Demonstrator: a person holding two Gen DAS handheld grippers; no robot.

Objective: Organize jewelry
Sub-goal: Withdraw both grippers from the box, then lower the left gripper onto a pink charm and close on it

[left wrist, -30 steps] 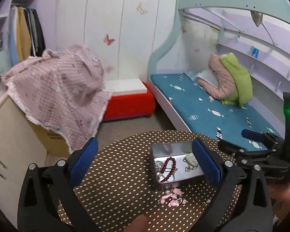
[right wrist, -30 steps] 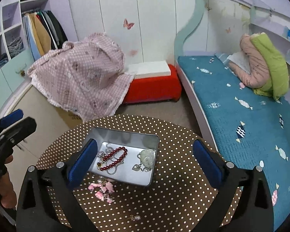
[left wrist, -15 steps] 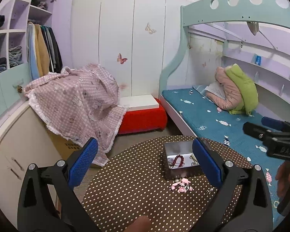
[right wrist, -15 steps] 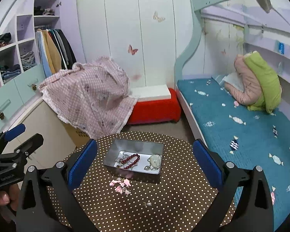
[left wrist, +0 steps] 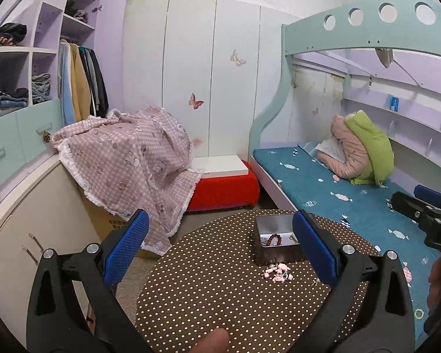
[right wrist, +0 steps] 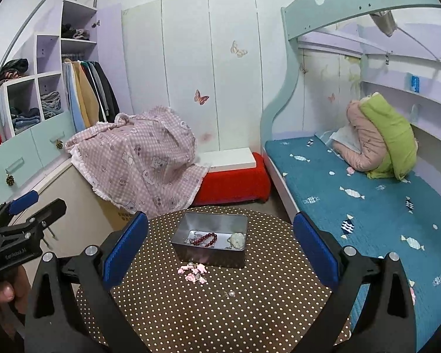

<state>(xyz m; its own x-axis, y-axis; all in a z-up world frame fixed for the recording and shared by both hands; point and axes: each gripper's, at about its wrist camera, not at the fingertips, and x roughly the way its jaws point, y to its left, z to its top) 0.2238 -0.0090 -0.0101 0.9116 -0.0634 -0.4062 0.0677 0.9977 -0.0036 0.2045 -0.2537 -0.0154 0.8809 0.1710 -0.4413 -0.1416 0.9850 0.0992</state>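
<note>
Round worktop (right wrist: pixel 250 309) w/ brown polka-dot cloth carries a rectangular shiny metal tin (right wrist: pixel 210 244) holding a dark-red bead bracelet (right wrist: pixel 205 239), pink charm cluster (right wrist: pixel 194 272) just in front; left gripper (left wrist: pixel 220 247) & right gripper (right wrist: pixel 220 247) held above, jaws released wide, empty.

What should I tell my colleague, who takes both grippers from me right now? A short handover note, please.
Left gripper: open, empty, held above the table.
Right gripper: open, empty, also raised.
Metal tin: on the dotted table, lid off; red bead bracelet, pale pendant and a silver chain already inside.
Left to do: pink charm piece lies on the cloth just in front of the tin; a tiny item sits nearer still. Both need to go in.
</note>
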